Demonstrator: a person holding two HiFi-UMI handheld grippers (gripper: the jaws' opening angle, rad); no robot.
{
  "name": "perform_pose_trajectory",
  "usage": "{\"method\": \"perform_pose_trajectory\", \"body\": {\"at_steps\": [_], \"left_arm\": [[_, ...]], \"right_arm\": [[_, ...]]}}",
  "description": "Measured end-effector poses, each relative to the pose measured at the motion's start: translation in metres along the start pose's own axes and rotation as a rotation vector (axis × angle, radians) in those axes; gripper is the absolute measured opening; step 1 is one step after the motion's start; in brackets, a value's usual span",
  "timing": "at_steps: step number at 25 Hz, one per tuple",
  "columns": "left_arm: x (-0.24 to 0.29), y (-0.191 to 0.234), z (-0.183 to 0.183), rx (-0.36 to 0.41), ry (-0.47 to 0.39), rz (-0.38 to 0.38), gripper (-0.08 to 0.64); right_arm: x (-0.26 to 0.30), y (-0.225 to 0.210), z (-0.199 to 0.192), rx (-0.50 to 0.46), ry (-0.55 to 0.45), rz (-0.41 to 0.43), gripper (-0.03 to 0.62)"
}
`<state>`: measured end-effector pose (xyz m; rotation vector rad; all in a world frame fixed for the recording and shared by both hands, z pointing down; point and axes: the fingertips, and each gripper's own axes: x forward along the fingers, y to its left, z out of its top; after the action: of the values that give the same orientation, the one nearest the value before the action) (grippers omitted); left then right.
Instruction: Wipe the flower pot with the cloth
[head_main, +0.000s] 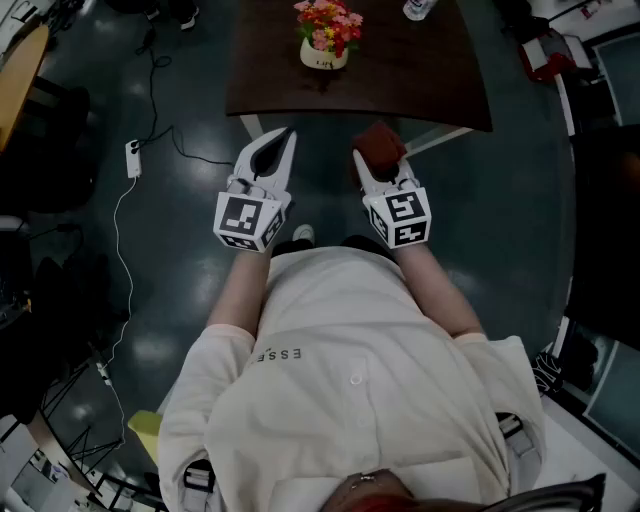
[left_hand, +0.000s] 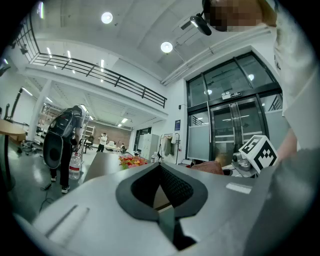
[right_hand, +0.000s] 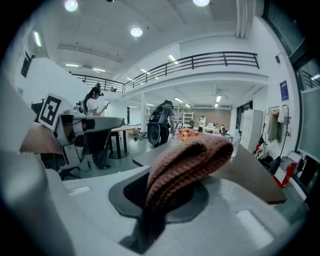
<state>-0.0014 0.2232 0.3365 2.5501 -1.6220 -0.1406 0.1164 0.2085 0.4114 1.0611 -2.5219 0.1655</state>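
Two grippers hover short of the table (head_main: 430, 95), the left gripper (head_main: 285, 140) closed on nothing and the right gripper (head_main: 373, 165) clamped on the cloth (head_main: 381, 145), so the approach seems underway: next, carry the cloth forward to the flower pot (head_main: 324, 56) standing farther back on the table.

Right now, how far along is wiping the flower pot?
Done: the right gripper is shut on the brown knitted cloth. In hand: it holds the cloth just short of the dark table's near edge, well apart from the flower pot farther back. The left gripper is shut and empty. Left: reaching the pot, and all of the wiping.
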Motion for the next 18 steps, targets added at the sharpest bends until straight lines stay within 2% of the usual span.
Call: {"method": "perform_pose_trajectory", "body": {"at_steps": [6, 11, 18], "left_arm": [[-0.001, 0.006, 0.001, -0.005, -0.007, 0.003, 0.014], [-0.003, 0.013, 0.001, -0.008, -0.011, -0.004, 0.014], [0.004, 0.029, -0.01, -0.033, 0.024, -0.01, 0.014]], "right_arm": [[0.002, 0.002, 0.002, -0.003, 0.002, -0.003, 0.044], [0.005, -0.001, 0.001, 0.029, -0.001, -0.047, 0.045], [0.013, -0.008, -0.004, 0.068, 0.016, -0.083, 0.046]]}}
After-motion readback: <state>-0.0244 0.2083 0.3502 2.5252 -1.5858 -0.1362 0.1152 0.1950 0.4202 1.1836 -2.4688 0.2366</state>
